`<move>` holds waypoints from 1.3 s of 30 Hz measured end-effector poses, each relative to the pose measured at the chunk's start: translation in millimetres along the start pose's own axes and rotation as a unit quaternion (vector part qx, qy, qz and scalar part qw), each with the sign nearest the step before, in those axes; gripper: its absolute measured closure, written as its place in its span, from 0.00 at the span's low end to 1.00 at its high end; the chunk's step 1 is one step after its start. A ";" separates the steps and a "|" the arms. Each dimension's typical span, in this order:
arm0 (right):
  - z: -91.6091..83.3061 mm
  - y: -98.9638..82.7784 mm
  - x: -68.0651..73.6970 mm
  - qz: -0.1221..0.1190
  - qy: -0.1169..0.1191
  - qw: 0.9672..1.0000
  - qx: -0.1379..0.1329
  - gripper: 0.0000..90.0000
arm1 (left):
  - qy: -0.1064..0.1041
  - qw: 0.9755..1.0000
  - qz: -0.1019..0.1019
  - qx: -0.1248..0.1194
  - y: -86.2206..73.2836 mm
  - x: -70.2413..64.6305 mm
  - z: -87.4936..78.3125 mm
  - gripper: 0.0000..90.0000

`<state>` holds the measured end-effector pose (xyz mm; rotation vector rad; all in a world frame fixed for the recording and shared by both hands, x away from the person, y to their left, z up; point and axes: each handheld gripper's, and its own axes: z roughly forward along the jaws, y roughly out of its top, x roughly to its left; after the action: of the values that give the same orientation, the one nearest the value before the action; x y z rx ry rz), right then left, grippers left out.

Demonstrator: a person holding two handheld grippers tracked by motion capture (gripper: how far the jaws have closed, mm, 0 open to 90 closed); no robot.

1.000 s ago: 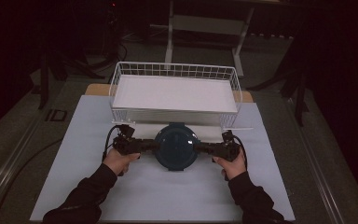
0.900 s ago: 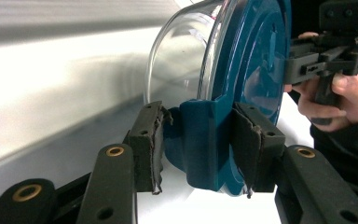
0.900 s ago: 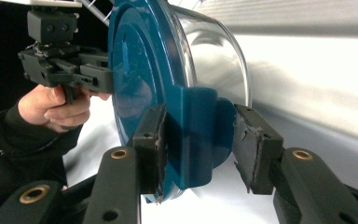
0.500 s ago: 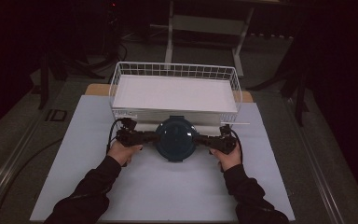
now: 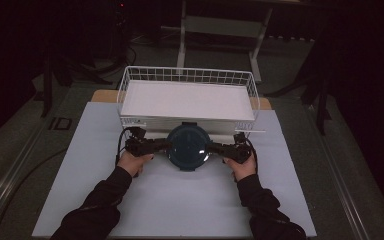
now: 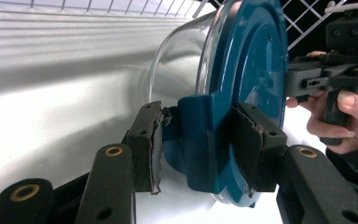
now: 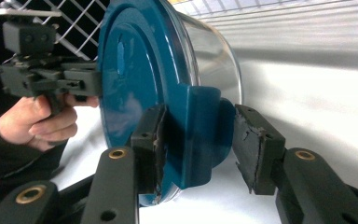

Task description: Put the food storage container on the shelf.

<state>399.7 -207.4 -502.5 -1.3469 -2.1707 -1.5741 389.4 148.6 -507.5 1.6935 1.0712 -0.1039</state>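
Observation:
A round glass container [image 5: 187, 145] with a dark blue lid [image 6: 256, 60] lies just in front of the wire basket [image 5: 187, 71], held from both sides. My left gripper [image 5: 166, 146] is shut on the lid's left clasp tab [image 6: 198, 135], with a pad on either face. My right gripper [image 5: 211, 146] is shut on the opposite tab [image 7: 196, 135]; its outer pad [image 7: 254, 144] barely touches. The glass wall [image 7: 214, 51] runs away behind the lid in the right gripper view. Each gripper view also shows the other gripper, the right gripper [image 6: 328, 77] and the left gripper [image 7: 42, 79], in a hand.
The white wire basket has a flat white liner [image 5: 187, 100] and stands at the back of the pale mat [image 5: 180, 200]. Its near wall is right behind the container. Dark floor and stand legs [image 5: 182, 30] surround the table.
Both hands and the container between them have moved away from the person toward the basket's near wall and slightly down. The grips look the same.

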 end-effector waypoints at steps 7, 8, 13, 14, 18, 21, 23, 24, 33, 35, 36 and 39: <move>3.0 1.7 -1.9 -0.003 -0.028 1.000 -0.009 0.58 | -0.006 1.000 -0.020 -0.010 -2.0 6.0 5.6 0.57; 3.2 2.3 -0.9 -0.010 -0.032 0.999 -0.010 0.58 | 0.001 1.000 -0.011 -0.014 -2.2 4.7 5.7 0.56; 4.2 3.0 1.9 -0.005 -0.045 0.999 -0.022 0.59 | 0.039 0.999 0.019 -0.029 0.1 2.5 6.2 0.54; 4.4 3.2 2.6 -0.008 -0.049 0.999 -0.023 0.58 | 0.044 0.998 0.027 -0.031 0.5 2.6 6.7 0.51; 5.6 5.0 3.8 -0.015 -0.063 0.997 -0.028 0.54 | 0.058 0.997 0.020 -0.038 2.2 2.2 8.2 0.46; 6.2 5.7 5.5 -0.017 -0.071 0.997 -0.031 0.53 | 0.064 0.997 0.018 -0.043 2.7 0.8 8.8 0.46; 6.6 5.4 6.2 -0.016 -0.072 0.997 -0.034 0.53 | 0.078 0.996 0.021 -0.049 3.1 1.3 8.8 0.46; 7.2 5.0 8.4 -0.018 -0.074 0.996 -0.036 0.51 | 0.078 0.995 0.020 -0.050 2.8 1.7 8.5 0.43; -4.5 4.5 19.6 -0.032 -0.075 0.996 -0.040 0.47 | 0.033 0.998 0.031 -0.041 -2.7 -4.4 -6.2 0.23; -6.4 3.5 24.0 -0.043 -0.074 0.996 -0.036 0.45 | 0.028 0.998 0.045 -0.037 -5.4 -8.9 -10.3 0.18; -7.3 2.8 26.8 -0.048 -0.077 0.995 -0.035 0.45 | 0.028 0.998 0.048 -0.031 -6.2 -11.2 -12.4 0.16; -10.2 0.9 33.6 -0.051 -0.073 0.995 -0.034 0.45 | 0.034 0.997 0.060 -0.017 -9.7 -19.0 -17.2 0.02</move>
<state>376.8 -196.5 -478.2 -1.4356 -2.3252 -1.6466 364.3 151.3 -497.0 1.7362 1.0140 0.0498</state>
